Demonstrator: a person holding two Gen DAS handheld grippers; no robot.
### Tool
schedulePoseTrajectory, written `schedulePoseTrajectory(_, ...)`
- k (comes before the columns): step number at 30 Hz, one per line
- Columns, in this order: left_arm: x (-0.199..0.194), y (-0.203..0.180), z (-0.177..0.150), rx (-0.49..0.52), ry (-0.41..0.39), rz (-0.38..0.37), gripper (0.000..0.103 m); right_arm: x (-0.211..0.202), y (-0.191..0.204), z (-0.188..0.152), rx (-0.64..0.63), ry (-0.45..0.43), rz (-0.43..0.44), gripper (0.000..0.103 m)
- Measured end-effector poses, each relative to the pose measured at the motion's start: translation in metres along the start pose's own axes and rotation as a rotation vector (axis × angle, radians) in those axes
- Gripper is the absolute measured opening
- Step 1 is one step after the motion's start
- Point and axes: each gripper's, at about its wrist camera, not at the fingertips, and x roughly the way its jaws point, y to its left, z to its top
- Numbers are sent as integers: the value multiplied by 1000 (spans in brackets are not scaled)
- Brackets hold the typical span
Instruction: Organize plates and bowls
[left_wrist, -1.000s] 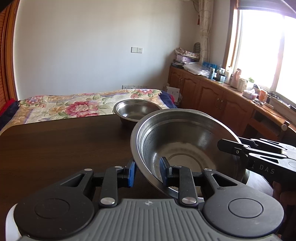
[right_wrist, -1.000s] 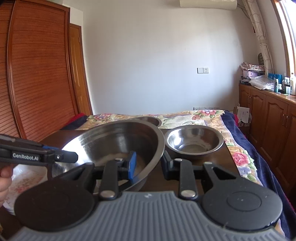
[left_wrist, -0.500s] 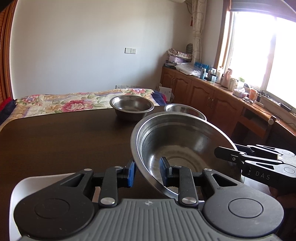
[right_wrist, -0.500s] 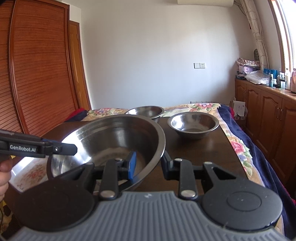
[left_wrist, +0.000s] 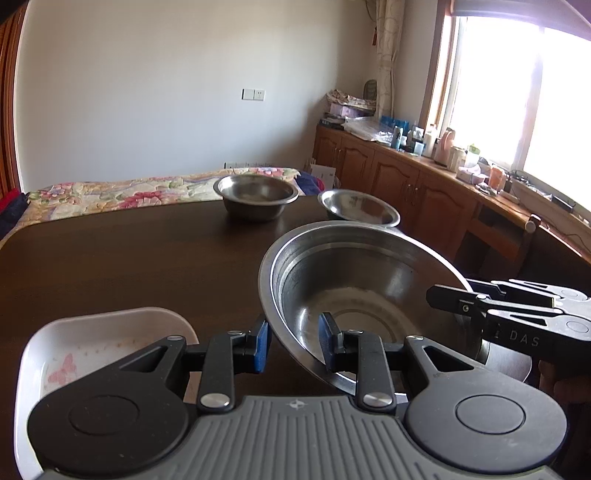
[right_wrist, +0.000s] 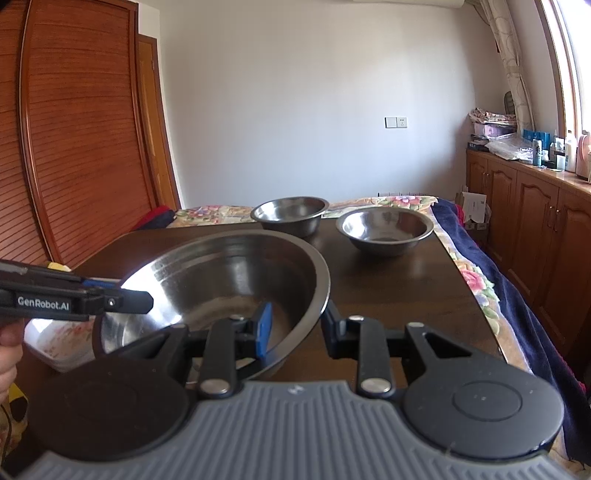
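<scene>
Two pairs of tongs grip one large steel bowl (left_wrist: 354, 291) from opposite sides and hold it tilted above the dark wooden surface (left_wrist: 122, 258). The left tongs (left_wrist: 291, 341) are clenched on the bowl's near-left rim, one blue pad outside the wall and the other inside. The right tongs (right_wrist: 295, 328) are likewise clenched on the rim at the other side, the blue pad inside the bowl and the black finger outside. In each wrist view the other tool reaches in from the side to the rim. Part of a hand (right_wrist: 9, 354) shows at the left edge of the right wrist view, under the left tool. Just left of the large bowl, a white dish (left_wrist: 92, 343) with a faint pink pattern sits on the surface near its front edge. Farther back stand two smaller steel bowls, well apart from the held one: a deeper bowl (left_wrist: 256, 195) near the far edge and a shallower bowl (left_wrist: 358, 206) to its right, close together. Beyond the surface lies a bed with a floral cover (left_wrist: 122, 192).
</scene>
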Motion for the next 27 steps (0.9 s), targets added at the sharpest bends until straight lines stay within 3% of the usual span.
schedulePoseTrajectory(27,2,4,-15,2,36,-10,32,-3,6,-18,21,34,20,33)
